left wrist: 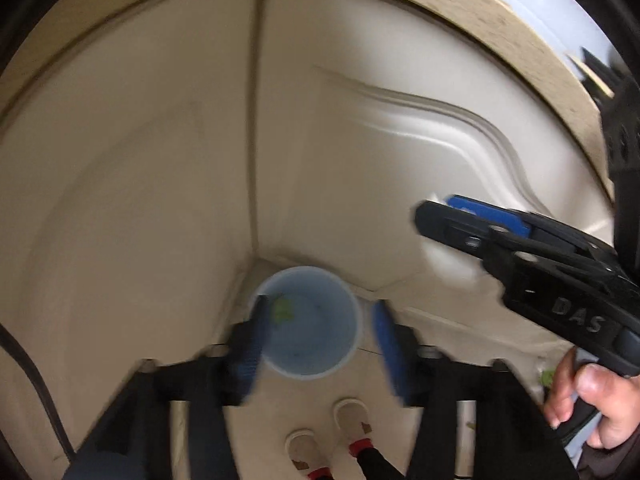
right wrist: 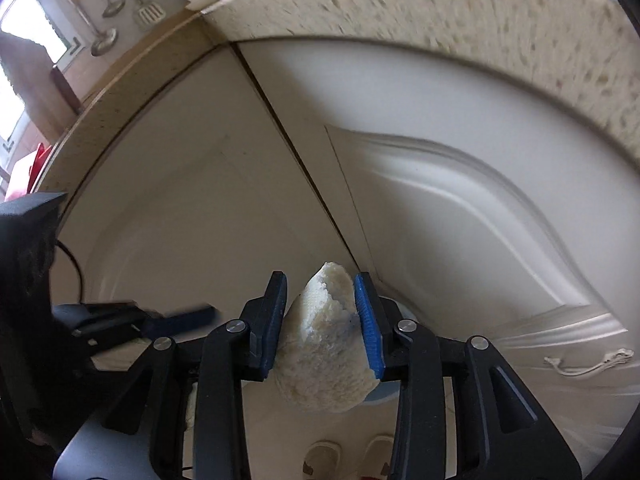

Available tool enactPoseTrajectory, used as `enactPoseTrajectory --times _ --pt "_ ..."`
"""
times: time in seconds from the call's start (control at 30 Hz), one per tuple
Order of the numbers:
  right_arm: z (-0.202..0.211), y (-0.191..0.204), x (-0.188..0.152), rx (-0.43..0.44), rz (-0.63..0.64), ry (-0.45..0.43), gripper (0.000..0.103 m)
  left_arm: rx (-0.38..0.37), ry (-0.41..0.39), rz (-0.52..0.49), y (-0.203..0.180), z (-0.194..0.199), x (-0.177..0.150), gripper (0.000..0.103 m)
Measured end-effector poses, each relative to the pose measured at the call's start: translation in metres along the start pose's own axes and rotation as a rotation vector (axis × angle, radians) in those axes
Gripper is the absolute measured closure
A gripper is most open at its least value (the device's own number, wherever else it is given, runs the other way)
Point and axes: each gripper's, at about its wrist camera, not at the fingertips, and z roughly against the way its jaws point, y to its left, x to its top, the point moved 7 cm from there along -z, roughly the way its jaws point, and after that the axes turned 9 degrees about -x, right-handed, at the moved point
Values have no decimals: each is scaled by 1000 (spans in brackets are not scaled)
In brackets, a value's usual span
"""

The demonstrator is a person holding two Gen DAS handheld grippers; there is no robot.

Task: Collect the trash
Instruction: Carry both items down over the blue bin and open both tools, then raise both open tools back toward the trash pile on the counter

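Down at floor level by the cabinets: 2 grippers, 1 bin, 2 shoes, 2 cabinet doors. Left gripper (left wrist: 316, 344) hangs right over the bin, fingers spread fairly wide w/ nothing between them. Thru the gap sits 1 pale blue bin (left wrist: 310, 322), round, open top, on the floor in the corner where the cabinet fronts meet; inside it 1 green scrap (left wrist: 283, 309) near the left rim, rest of the contents too blurry to tell. Below, 2 light shoes (left wrist: 332, 432) on the tile. Right gripper (right wrist: 320, 320) points down, blue pads (right wrist: 368, 320) clamped on 1 crumpled whitish wad of paper (right wrist: 324, 356), so that trash is in the right jaws, above and right of the bin, not in it yet. A hand (left wrist: 592, 400) grips the right handle. Farther back: cream cabinet doors (right wrist: 460, 216), speckled countertop (right wrist: 440, 4), utensils on the wall (right wrist: 120, 8).
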Motion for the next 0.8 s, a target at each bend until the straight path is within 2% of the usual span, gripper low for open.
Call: enactPoseTrajectory --times 0.03,0.1,0.2,0.27,0.33,0.43,0.47,0.57,0.6,0.67,0.8 --pt "1 0 0 8 0 -2 60 35 -10 11 8 -6 4 49" --pt "3 2 1 25 -2 0 40 57 -25 34 5 -2 4 49" --pt "12 3 0 35 -3 -3 40 87 -55 62 4 9 10 49" --pt "25 3 1 17 6 -17 40 100 -68 56 -5 27 1 49" --pt "43 6 6 -1 13 -32 40 106 -81 36 -23 54 -23 49" --pt "89 4 14 -57 25 -88 29 112 -135 11 -59 65 -35 46" --pt "102 8 23 -74 25 -105 24 111 -155 2 -43 43 -36 44" --pt "157 10 32 -111 30 -173 21 111 -226 0 -56 69 -32 35" --pt "177 13 36 -122 28 -197 14 115 -260 -3 -62 78 -32 33" --pt "212 13 41 -159 41 -247 9 139 -311 -30 -73 96 -32 32" --pt "281 16 56 -231 46 -337 6 140 -390 -67 -98 136 -37 31"
